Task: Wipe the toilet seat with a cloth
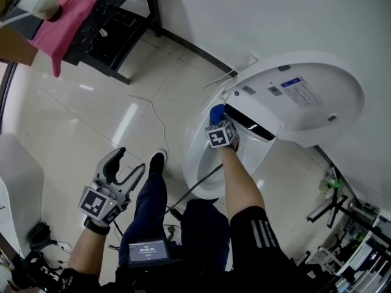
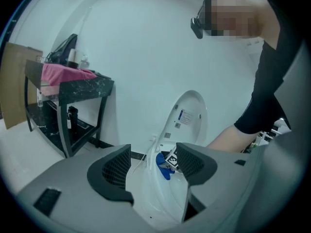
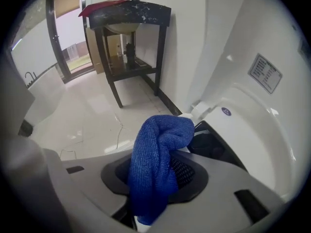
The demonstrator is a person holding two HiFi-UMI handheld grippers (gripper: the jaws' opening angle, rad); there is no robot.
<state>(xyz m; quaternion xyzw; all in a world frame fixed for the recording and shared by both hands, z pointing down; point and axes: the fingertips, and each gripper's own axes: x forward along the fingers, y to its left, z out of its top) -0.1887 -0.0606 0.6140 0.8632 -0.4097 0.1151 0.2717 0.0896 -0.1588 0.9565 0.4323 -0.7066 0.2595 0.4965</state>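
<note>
You are in the wiping step, I judge, at the toilet seat (image 1: 194,154); your left gripper (image 1: 127,166) hangs wide open, empty; your right gripper (image 1: 221,127) clamps the blue cloth (image 3: 158,164) at the seat's back; next, sweep it along the rim.

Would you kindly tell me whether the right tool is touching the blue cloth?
Touching. The right gripper view shows the right tool shut on the blue cloth, which bulges out between its jaws.
</note>
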